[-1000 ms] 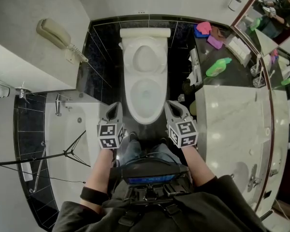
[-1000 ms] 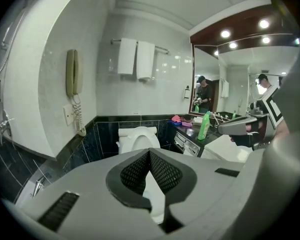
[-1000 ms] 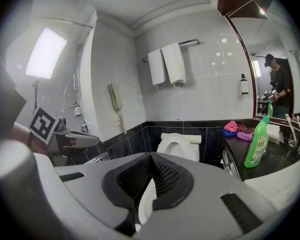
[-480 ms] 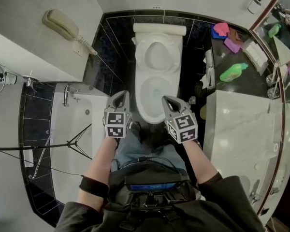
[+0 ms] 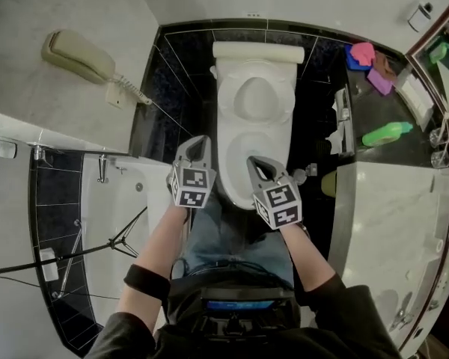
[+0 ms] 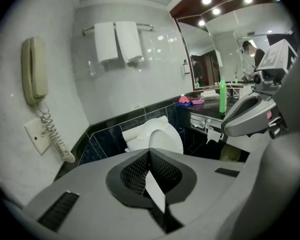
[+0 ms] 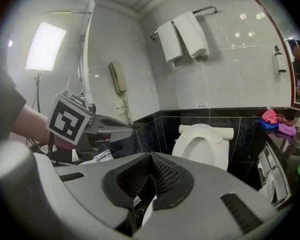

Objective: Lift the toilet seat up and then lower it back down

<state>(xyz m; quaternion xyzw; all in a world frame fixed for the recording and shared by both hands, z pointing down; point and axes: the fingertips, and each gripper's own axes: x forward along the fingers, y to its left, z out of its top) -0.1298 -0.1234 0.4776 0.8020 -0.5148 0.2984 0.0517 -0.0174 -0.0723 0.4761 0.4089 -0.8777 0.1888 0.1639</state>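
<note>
The left gripper has its jaws pressed together with nothing between them. The right gripper is closed and empty too, its ribbed black pads meeting at the tip. Both are grey moulded plastic, each carrying a cube of square markers, and they hang side by side just apart.

In the head view the left tip sits at the left edge of the toilet. The right tip lies over the front rim of the bowl; no view shows either touching it.

The toilet seat, glossy white and oval, seems to stand raised against the cistern, though seat and lid are hard to tell apart. Each gripper's own body hides the bowl in its gripper view.

Room is tight: a strip of black tiled floor runs on each side of the toilet, shut in by the white bathtub on the left and the pale marble counter on the right. A beige wall telephone with a coiled cord hangs above the tub, and a green bottle lies on the dark shelf.
</note>
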